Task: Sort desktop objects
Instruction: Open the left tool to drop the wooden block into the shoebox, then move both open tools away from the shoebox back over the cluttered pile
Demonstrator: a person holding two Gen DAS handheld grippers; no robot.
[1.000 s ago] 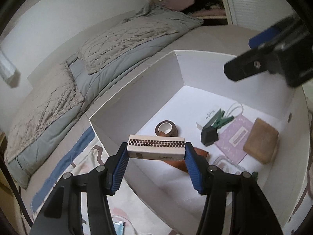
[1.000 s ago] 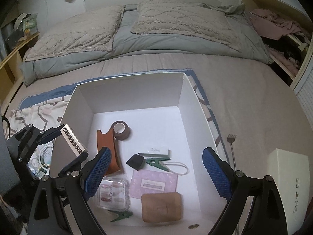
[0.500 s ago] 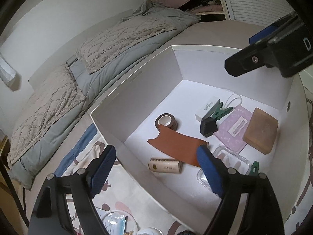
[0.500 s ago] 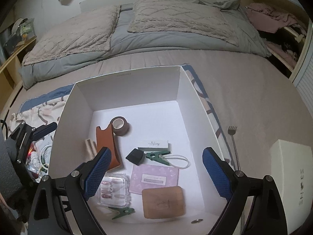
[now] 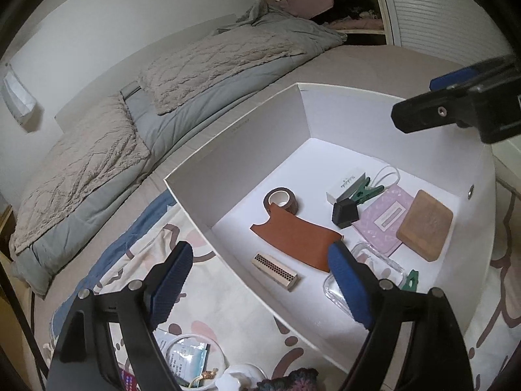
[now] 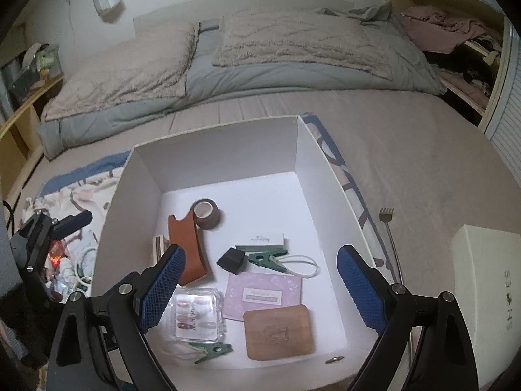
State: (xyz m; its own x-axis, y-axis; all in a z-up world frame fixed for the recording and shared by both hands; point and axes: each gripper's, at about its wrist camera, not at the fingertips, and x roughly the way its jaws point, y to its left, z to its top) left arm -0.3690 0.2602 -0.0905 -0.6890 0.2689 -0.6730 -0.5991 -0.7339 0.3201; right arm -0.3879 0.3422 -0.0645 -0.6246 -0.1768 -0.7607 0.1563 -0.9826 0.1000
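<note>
- The big white cardboard box (image 6: 306, 159) sits on the bed with its top open, and the sorted things lie on its floor.
- The left gripper (image 5: 257, 280) hangs above the box's near wall, fingers spread wide and empty; lowered carelessly, it could catch the thin rim and shove the box.
- The right gripper (image 6: 260, 283) hovers over the box, jaws wide apart, holding nothing.
- The flat tan leather piece (image 5: 294, 238) lies mid-floor, one end touching the brown tape roll (image 5: 282, 200).
- The small pale wooden block with a honeycomb-patterned face (image 5: 275, 270) rests inside, just beside the near wall and the leather.
- Loose items (image 5: 189, 358) wait on the patterned blanket outside; a grab there risks snagging the white cord (image 5: 195, 342) among them and dragging several at once.
</note>
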